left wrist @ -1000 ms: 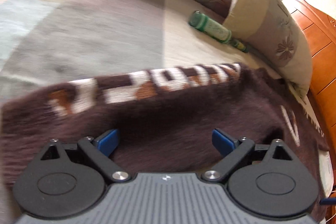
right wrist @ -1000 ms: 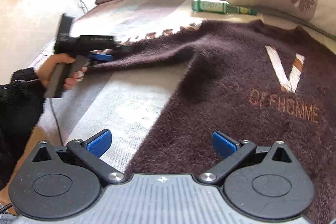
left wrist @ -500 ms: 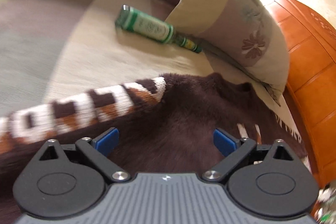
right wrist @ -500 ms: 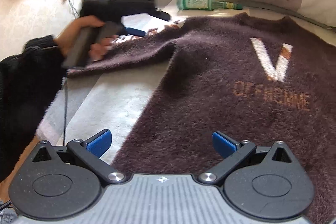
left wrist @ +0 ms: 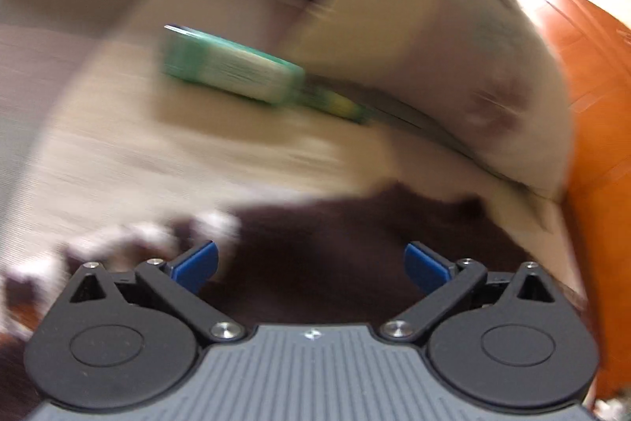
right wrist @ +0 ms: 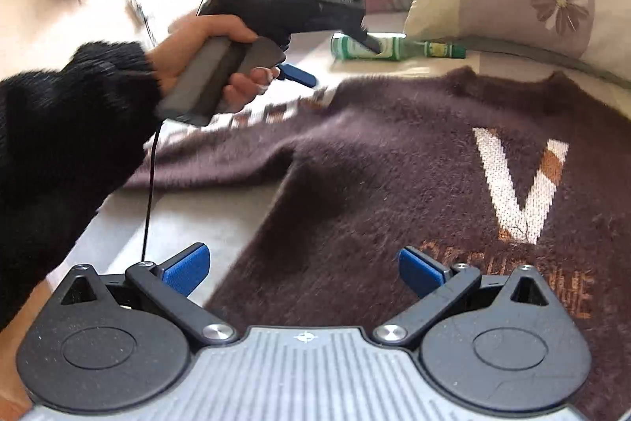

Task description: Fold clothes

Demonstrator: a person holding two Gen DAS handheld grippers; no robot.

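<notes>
Tongs of the left hand point(left wrist: 311, 263), left wrist view: the blue pads point(left wrist: 195, 265) stand wide apart with nothing between them, their jaws having just opened further. A second ago the patterned sleeve filled this view; now the blurred frame looks past the sweater's dark shoulder point(left wrist: 327, 247) toward the green bottle point(left wrist: 232, 72) and the pillow point(left wrist: 465, 66), so the sleeve has been let go and the hand has swung toward the collar.

Right wrist view: the right tongs point(right wrist: 303, 269) are likewise apart and empty, hovering over the sweater point(right wrist: 394, 160), which lies face up on the bed point(right wrist: 177, 223). The left hand point(right wrist: 205, 58) now hangs above the sleeve point(right wrist: 244, 141), which lies stretched outward and unfolded. Judged so, folding has hardly begun.
</notes>
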